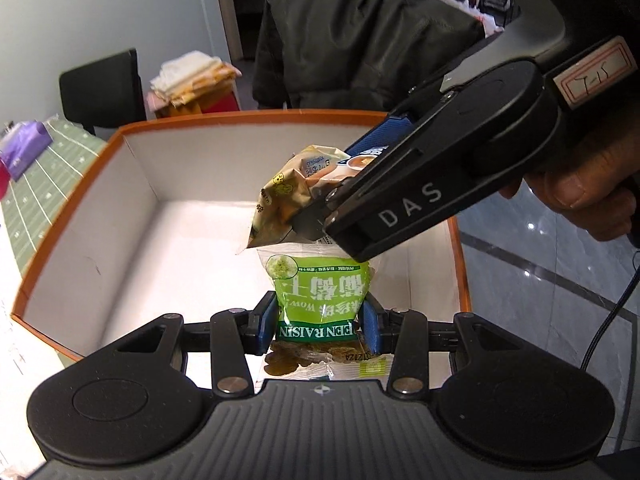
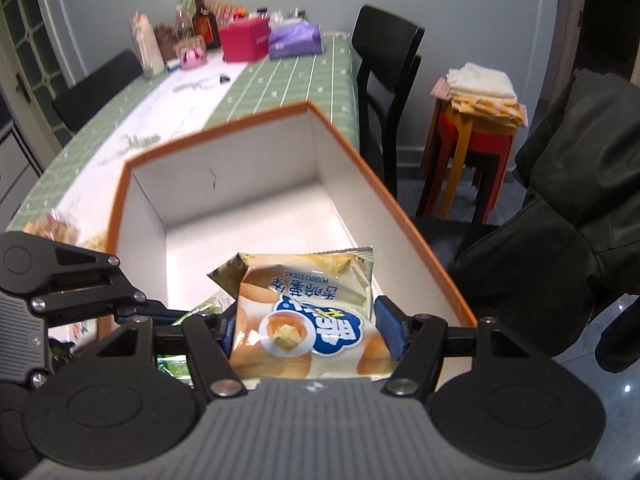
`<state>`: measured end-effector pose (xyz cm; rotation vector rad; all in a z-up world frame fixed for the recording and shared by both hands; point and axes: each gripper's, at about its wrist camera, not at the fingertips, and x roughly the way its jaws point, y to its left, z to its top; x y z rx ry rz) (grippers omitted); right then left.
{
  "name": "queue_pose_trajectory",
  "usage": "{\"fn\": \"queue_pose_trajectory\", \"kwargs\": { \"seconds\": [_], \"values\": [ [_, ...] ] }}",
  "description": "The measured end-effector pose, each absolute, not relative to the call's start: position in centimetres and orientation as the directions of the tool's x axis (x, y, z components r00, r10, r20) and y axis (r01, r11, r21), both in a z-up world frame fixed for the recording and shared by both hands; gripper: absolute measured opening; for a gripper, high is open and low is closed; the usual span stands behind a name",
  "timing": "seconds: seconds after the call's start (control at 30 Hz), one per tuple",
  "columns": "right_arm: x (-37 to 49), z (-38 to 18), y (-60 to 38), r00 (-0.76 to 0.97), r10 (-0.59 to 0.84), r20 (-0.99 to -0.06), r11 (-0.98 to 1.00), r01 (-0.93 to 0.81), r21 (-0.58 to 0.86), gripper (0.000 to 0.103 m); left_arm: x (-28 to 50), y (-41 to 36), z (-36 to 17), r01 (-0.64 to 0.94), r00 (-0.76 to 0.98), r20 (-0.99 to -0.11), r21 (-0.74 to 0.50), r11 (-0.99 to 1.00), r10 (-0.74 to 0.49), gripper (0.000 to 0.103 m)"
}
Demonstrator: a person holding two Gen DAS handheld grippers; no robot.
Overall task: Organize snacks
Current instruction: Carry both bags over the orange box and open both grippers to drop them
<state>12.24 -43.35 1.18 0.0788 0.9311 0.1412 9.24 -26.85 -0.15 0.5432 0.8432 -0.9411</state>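
Observation:
An open box with an orange rim (image 1: 72,200) and white inside stands on the table; it also shows in the right wrist view (image 2: 224,130). My left gripper (image 1: 318,326) is shut on a green raisin bag (image 1: 320,292) and holds it over the box. My right gripper (image 2: 306,328) is shut on a tan potato sticks bag (image 2: 304,304), also over the box. In the left wrist view the right gripper (image 1: 320,216) comes in from the right with the potato sticks bag (image 1: 288,192) just above the raisin bag. A green corner of the raisin bag (image 2: 208,306) shows by the left gripper's fingers (image 2: 132,308).
A green checked tablecloth (image 2: 280,76) covers the table, with bottles, a red box (image 2: 244,42) and a purple pack (image 2: 294,40) at its far end. More snack bags (image 2: 56,228) lie left of the box. A black chair (image 2: 384,80), a stool with folded cloths (image 2: 480,100) and a dark jacket (image 1: 360,48) stand beyond.

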Motion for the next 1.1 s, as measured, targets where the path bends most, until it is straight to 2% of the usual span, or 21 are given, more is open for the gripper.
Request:
{"fn": "queue_pose_trajectory", "kwargs": {
  "seconds": [0.4,0.57,0.63,1.1],
  "values": [
    [12.4,-0.2,-42.8,0.526,0.131,-0.841,0.989,-0.132,0.071,0.064,9.1,-26.9,-0.8,0.86,0.295,-0.851,0.038,0.509,-0.434,0.051],
    [12.3,0.1,-43.0,0.531,0.126,-0.838,0.991,-0.113,0.077,0.069,9.5,-27.1,-0.3,0.849,0.325,-0.84,0.057,0.525,-0.434,0.066],
    [12.3,0.3,-43.1,0.534,0.125,-0.836,0.991,-0.108,0.079,0.069,9.7,-26.8,0.2,0.844,0.326,-0.829,0.039,0.535,-0.455,0.082],
    [11.1,2.3,-43.8,0.591,0.122,-0.797,0.992,-0.068,0.102,0.071,9.8,-24.8,3.2,0.813,0.375,-0.763,-0.001,0.582,-0.526,0.083]
  ]
}}
